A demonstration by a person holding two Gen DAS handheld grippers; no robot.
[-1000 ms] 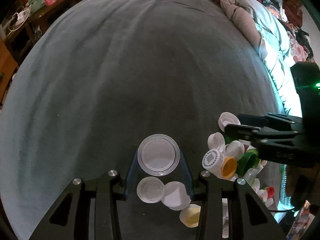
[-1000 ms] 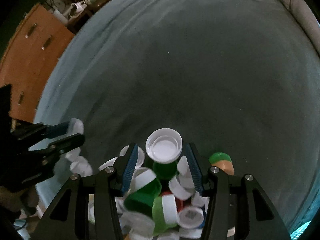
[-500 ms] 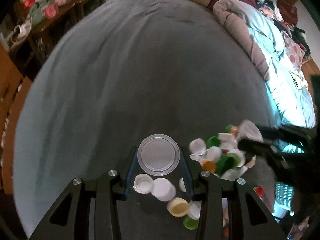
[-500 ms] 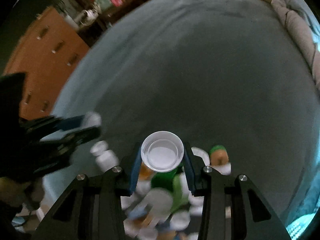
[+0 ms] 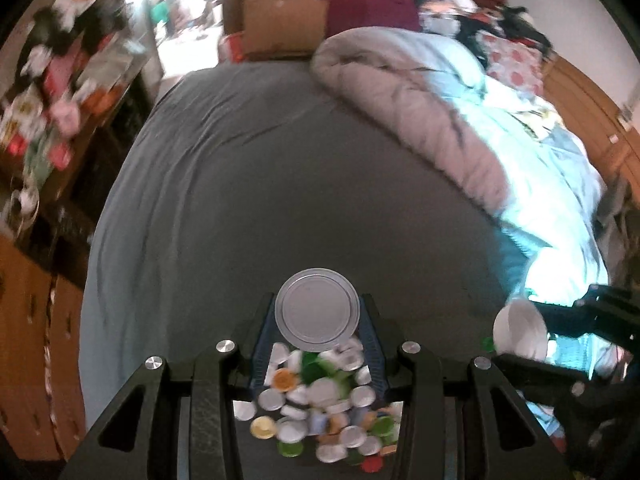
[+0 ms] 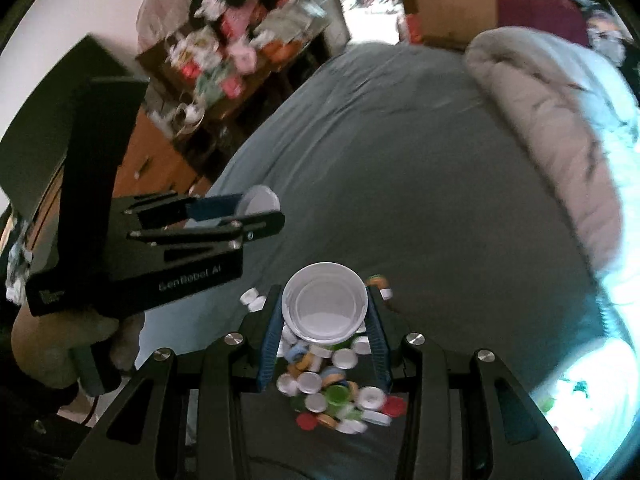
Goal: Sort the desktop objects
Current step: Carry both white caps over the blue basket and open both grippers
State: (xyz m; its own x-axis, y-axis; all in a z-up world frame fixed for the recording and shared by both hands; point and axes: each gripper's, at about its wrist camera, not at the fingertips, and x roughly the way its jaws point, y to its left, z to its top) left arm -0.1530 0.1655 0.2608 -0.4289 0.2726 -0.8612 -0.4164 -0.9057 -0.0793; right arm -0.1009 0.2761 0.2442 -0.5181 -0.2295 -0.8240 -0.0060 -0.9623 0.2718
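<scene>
Holding a clear round lid [image 5: 317,310] pinched in the left gripper [image 5: 318,330] above the bed [image 5: 248,200], pile of mixed bottle caps [image 5: 324,404] on grey sheet below, right gripper [image 6: 324,328] clamped on a white cap [image 6: 324,307], rumpled duvet [image 5: 460,120] at right.

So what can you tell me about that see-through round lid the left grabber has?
The clear lid is a round, shallow plastic disc with a raised rim and a ring pressed into its flat middle. It looks see-through and greyish. The left gripper pinches it by its edges between two blue pads, flat face to the camera, high above the pile of caps.
</scene>
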